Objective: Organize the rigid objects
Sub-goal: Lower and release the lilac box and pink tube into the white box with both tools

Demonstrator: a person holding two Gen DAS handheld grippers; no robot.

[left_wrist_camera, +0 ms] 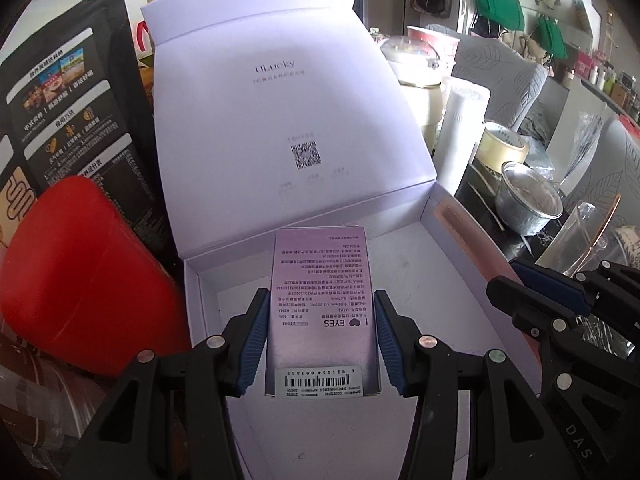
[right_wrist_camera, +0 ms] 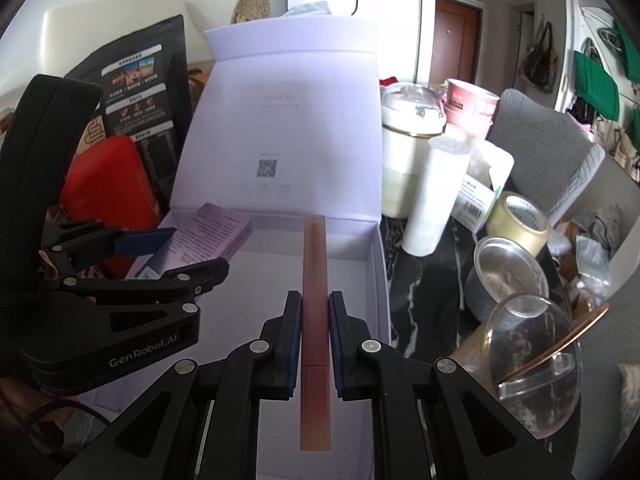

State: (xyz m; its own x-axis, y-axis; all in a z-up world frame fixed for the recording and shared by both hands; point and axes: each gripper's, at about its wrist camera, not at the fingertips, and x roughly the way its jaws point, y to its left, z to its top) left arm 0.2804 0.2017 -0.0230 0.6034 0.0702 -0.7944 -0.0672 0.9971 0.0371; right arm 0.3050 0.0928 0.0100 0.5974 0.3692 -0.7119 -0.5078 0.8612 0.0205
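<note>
Two loads hover over the open white box (right_wrist_camera: 380,264).
The left gripper (left_wrist_camera: 320,336) has its fingers clamped on a lilac carton (left_wrist_camera: 320,304) by the left wall; the right gripper (right_wrist_camera: 315,344) pinches a slim pink stick (right_wrist_camera: 316,280), both long axes aimed at the hinged lid.

You have a small silvery-lilac carton (left_wrist_camera: 322,312), printed with text and a barcode label, pinched by its long sides above the left part of the open white box (left_wrist_camera: 460,240). Your other item, a slim reddish-brown stick (right_wrist_camera: 315,320), is held lengthwise over the box's right part, its lid standing upright behind.
</note>
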